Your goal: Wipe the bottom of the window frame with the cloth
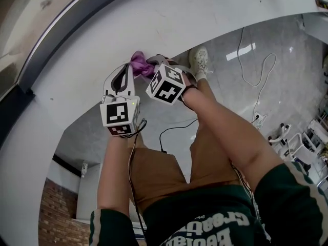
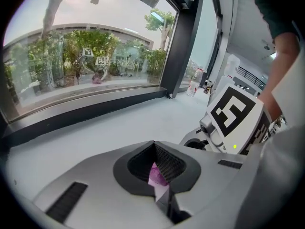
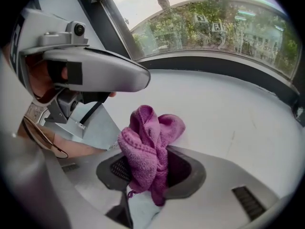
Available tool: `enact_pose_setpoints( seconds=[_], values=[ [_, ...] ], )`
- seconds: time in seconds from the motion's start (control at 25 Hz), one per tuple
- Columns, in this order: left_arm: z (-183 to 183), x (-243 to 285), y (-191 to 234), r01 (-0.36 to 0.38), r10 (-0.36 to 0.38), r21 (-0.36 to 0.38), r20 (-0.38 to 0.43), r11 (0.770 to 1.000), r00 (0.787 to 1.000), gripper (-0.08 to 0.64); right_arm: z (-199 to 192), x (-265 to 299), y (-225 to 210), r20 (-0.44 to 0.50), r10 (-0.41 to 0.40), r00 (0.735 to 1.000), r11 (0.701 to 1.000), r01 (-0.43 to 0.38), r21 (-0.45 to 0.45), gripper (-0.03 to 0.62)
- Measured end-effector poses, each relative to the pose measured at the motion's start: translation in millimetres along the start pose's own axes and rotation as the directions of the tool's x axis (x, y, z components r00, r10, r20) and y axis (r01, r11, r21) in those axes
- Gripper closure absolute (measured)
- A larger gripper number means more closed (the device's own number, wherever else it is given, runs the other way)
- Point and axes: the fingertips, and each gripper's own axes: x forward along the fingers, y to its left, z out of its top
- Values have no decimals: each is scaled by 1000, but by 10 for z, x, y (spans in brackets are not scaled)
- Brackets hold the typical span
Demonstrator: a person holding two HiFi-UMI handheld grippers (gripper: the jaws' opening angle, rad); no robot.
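The purple cloth (image 1: 139,63) (image 3: 147,147) is bunched up and stands out of my right gripper (image 1: 148,66) (image 3: 153,168), which is shut on it just above the white sill (image 1: 205,9) (image 3: 228,113). Close to its left, my left gripper (image 1: 124,70) (image 2: 155,146) (image 3: 139,78) is shut and holds nothing; only a sliver of purple shows in the gap behind its jaws. The dark bottom rail of the window frame (image 1: 56,32) (image 2: 95,106) (image 3: 214,63) runs along the far edge of the sill, beyond both grippers.
A dark upright frame post (image 2: 183,37) stands at the right end of the pane. Below the sill's near edge are the person's shoe (image 1: 199,60), loose cables (image 1: 256,70) and a power strip (image 1: 259,119) on the grey floor.
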Motion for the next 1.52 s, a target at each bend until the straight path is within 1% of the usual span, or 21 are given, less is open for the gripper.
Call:
enact_pose_setpoints(
  seconds=[0.2, 0.76, 1.16, 1.52],
  values=[
    [-1, 153, -191, 20, -19, 29, -23, 999, 1000, 555, -119, -122, -173, 10, -32, 999, 999, 31, 30, 425],
    [339, 604, -689, 98, -97, 97, -21, 990, 995, 554, -413, -407, -526, 36, -85, 996, 992, 81, 102, 425],
    [454, 856, -1036, 142, -135, 166, -51, 976, 990, 554, -703, -667, -873, 47, -126, 991, 980, 117, 164, 425],
    [613, 1052, -1385, 176, -169, 182, -54, 967, 984, 554, -905, -851, -1103, 58, -157, 986, 969, 143, 202, 425]
  ],
)
